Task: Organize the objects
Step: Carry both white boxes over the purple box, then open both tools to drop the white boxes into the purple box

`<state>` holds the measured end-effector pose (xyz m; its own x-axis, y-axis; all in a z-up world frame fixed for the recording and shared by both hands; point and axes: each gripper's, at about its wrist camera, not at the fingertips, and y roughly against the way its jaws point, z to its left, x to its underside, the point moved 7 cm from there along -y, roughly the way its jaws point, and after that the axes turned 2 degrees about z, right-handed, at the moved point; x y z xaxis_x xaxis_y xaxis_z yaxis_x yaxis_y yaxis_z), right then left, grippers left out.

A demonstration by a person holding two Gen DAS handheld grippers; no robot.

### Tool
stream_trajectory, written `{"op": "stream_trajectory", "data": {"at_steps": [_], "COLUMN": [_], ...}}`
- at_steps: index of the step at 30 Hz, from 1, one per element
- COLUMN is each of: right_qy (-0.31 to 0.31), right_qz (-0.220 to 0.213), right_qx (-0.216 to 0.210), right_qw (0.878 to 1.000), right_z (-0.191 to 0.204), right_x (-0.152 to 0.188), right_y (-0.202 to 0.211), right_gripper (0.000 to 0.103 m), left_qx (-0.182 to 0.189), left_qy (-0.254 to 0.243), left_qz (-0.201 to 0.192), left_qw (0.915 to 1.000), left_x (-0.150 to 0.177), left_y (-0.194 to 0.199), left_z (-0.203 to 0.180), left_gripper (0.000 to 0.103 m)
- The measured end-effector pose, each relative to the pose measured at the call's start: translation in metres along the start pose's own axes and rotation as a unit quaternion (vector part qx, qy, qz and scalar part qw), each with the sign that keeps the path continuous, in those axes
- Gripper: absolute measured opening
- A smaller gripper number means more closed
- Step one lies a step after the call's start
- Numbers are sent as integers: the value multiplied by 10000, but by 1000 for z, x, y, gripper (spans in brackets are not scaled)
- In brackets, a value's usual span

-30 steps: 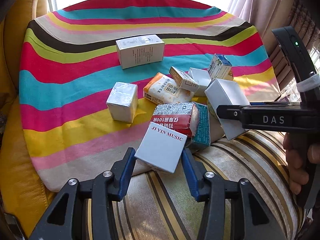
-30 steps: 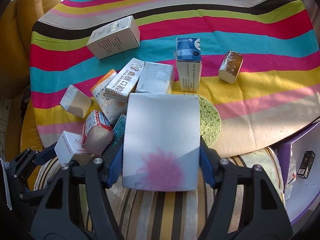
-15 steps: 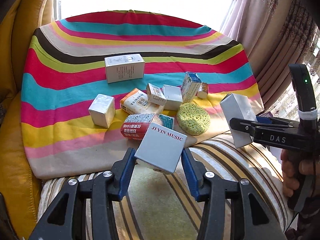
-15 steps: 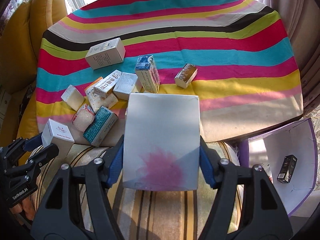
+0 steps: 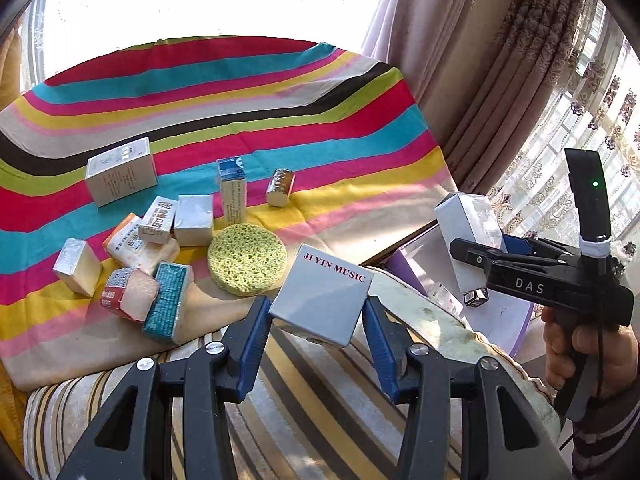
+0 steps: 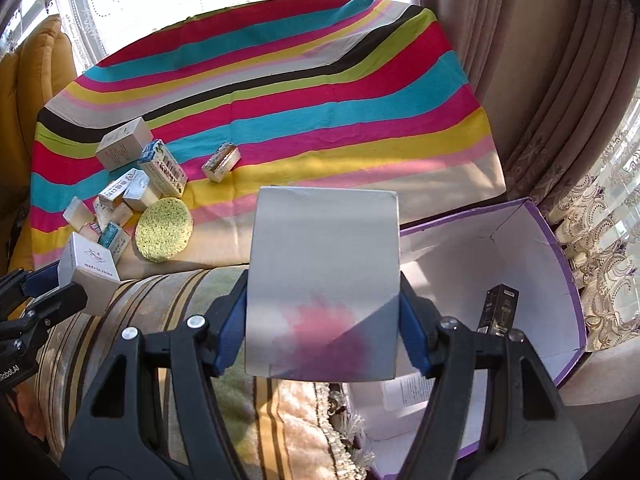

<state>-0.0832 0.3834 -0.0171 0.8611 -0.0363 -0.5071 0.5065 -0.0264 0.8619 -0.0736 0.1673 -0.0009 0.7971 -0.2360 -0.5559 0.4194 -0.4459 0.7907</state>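
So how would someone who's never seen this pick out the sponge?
Start at the striped cloth on the sofa, then find the cluster of small boxes near its front edge. The sponge lies flat beside them: the only round, yellow-green, porous thing there.

The right gripper (image 6: 322, 312) holds a big white box (image 6: 324, 280) beside the purple bin (image 6: 560, 248) on the striped sofa (image 6: 160, 300).
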Motion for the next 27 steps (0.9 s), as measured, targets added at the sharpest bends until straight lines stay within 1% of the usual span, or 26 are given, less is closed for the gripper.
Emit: {"op": "stream_trajectory", "data": {"at_steps": [6,9,14,17,19,23,27], "right_qy": [-234,-324,-371,-508,-519,-482,-481], "right_qz": [-162,-193,-227,-210,-252,-364,-427], "right_qx": [434,579,944,959,1065,1034,1099], "right_qw": [9987,9976,9946,9939,9926,9928,9919], "right_z": [-49,-69,-99,-114,-120,-123,-128], "right_x": [3,7,13,13,13,9,7], "right_y": [5,5,2,-2,-2,0,-2], "right_gripper": [69,69,69,69,69,69,70], "left_qx": [287,435,687,791,800,897,996], "left_qy": [-231,-324,-491,-544,-632,-745,-706], "left_qz": [88,160,333,400,417,497,635], "left_qw": [9993,9984,9959,9946,9939,9919,9905], "left_x": [-12,-16,-18,-22,-26,-34,-38], "left_y": [-16,-25,-44,-54,-60,-75,-88], "left_z": [-42,-63,-97,-113,-122,-139,-147], "left_gripper": [49,49,49,49,49,49,52]}}
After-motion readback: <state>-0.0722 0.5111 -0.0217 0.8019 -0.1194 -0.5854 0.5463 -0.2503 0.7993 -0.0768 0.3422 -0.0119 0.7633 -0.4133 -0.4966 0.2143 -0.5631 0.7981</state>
